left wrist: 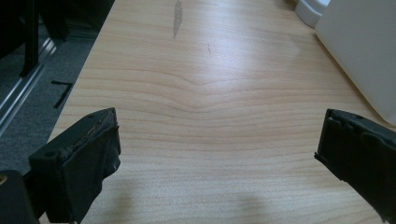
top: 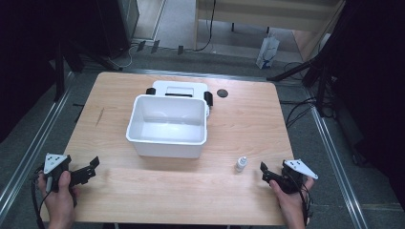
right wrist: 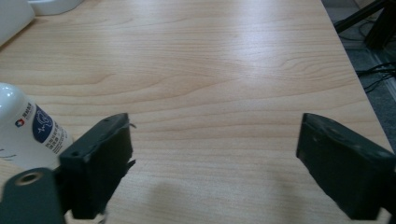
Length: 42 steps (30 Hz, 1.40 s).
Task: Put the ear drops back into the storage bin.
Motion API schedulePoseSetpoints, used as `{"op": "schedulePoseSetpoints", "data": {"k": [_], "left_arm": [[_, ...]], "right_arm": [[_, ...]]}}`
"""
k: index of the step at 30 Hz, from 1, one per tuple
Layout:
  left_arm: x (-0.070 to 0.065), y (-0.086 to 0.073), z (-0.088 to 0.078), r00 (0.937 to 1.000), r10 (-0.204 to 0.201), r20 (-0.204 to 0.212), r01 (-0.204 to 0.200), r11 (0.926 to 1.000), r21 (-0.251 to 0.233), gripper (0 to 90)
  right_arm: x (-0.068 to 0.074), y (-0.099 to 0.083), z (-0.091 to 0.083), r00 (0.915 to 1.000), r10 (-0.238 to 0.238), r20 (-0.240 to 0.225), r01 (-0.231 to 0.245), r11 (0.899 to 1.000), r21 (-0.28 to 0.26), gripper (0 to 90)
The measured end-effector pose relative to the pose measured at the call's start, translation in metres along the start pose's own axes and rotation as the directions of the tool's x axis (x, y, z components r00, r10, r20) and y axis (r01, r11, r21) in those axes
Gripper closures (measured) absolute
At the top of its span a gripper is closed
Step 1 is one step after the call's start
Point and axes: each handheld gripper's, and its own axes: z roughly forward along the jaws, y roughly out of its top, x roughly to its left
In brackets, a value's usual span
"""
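**Lighting and picture quality**

In the high view, overhead light is falling on the worktop (top: 143, 191), leaving the wood evenly bright, while the surroundings to the left and right are sinking into near-black. The white bin (top: 167, 125) is reflecting strongly and its inner walls are washing out toward the rim. Shadows beneath it are staying soft and short. The picture is looking slightly soft overall, with fine detail smearing.

In the left gripper view, a pale sheen is spreading across the wood grain at centre, and the near black fingers (left wrist: 88, 158) are blurring at their edges. In the right gripper view, a similar glare band is lying across the upper wood, the fingers (right wrist: 100, 163) are appearing out of focus, and a faint shadow is pooling between them.
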Motion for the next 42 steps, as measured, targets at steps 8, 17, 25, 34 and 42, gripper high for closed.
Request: {"op": "schedulePoseSetpoints", "data": {"k": [8, 17, 25, 34, 42], "left_arm": [[0.0, 0.001, 0.001, 1.0, 0.001, 0.002, -0.001, 1.0, 0.006, 0.3], [0.0, 0.001, 0.002, 1.0, -0.003, 0.0, 0.003, 1.0, 0.004, 0.3], [0.001, 0.002, 0.003, 1.0, -0.005, -0.001, 0.005, 0.9999, 0.016, 0.3], [0.002, 0.002, 0.004, 0.9998, -0.014, 0.013, 0.013, 0.9995, 0.029, 0.3], [0.003, 0.003, 0.005, 0.9996, -0.018, 0.023, 0.017, 0.9989, 0.043, 0.3]], "right_arm": [[0.001, 0.001, 0.002, 0.9996, -0.022, -0.018, 0.022, 0.999, 0.026, 12.9], [0.001, 0.003, 0.005, 0.9994, -0.028, -0.021, 0.029, 0.998, 0.064, 12.5], [0.007, 0.013, 0.0, 0.9945, -0.103, -0.016, 0.105, 0.988, 0.115, 12.4], [0.014, 0.032, -0.002, 0.9728, -0.23, -0.026, 0.23, 0.946, 0.228, 12.2], [0.024, 0.054, -0.003, 0.9189, -0.386, -0.083, 0.39, 0.859, 0.332, 12.3]]}}
